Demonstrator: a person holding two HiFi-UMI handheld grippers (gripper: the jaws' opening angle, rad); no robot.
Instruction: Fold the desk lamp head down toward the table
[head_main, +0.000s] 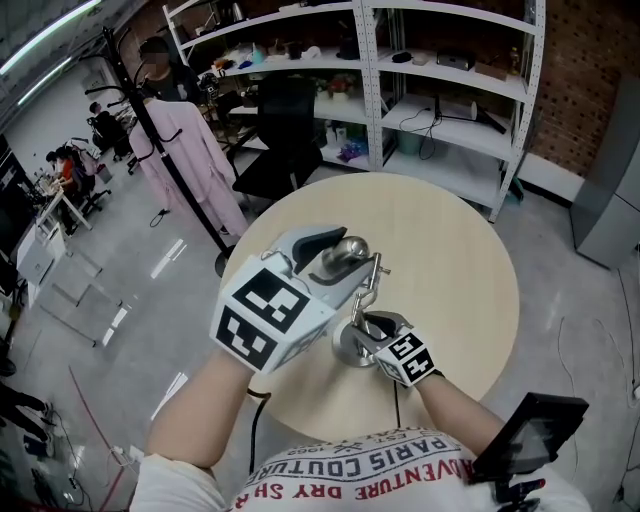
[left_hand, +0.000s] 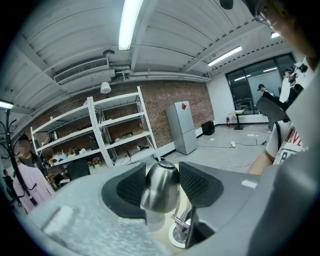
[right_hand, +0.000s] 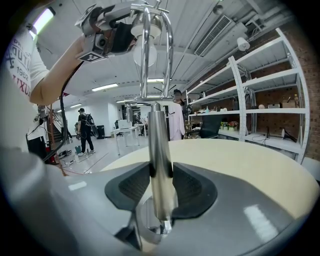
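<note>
A metal desk lamp stands near the front edge of the round wooden table (head_main: 455, 250), on a round base (head_main: 347, 350). My left gripper (head_main: 335, 258) is raised above it and shut on the lamp head (head_main: 347, 254). In the left gripper view the shiny dome of the lamp head (left_hand: 159, 192) sits between both dark pads (left_hand: 131, 189), with a white bulb below it. My right gripper (head_main: 375, 330) is low by the base, shut on the upright post (right_hand: 159, 160). The right gripper view shows the thin arm rods (right_hand: 146, 55) rising to the head and the left gripper (right_hand: 107, 32).
Behind the table stand white shelving (head_main: 440, 90), a black office chair (head_main: 280, 140) and a coat rack with a pink garment (head_main: 185, 150). A black device on a stand (head_main: 530, 430) is at my lower right. A grey cabinet (left_hand: 182, 127) stands by the brick wall.
</note>
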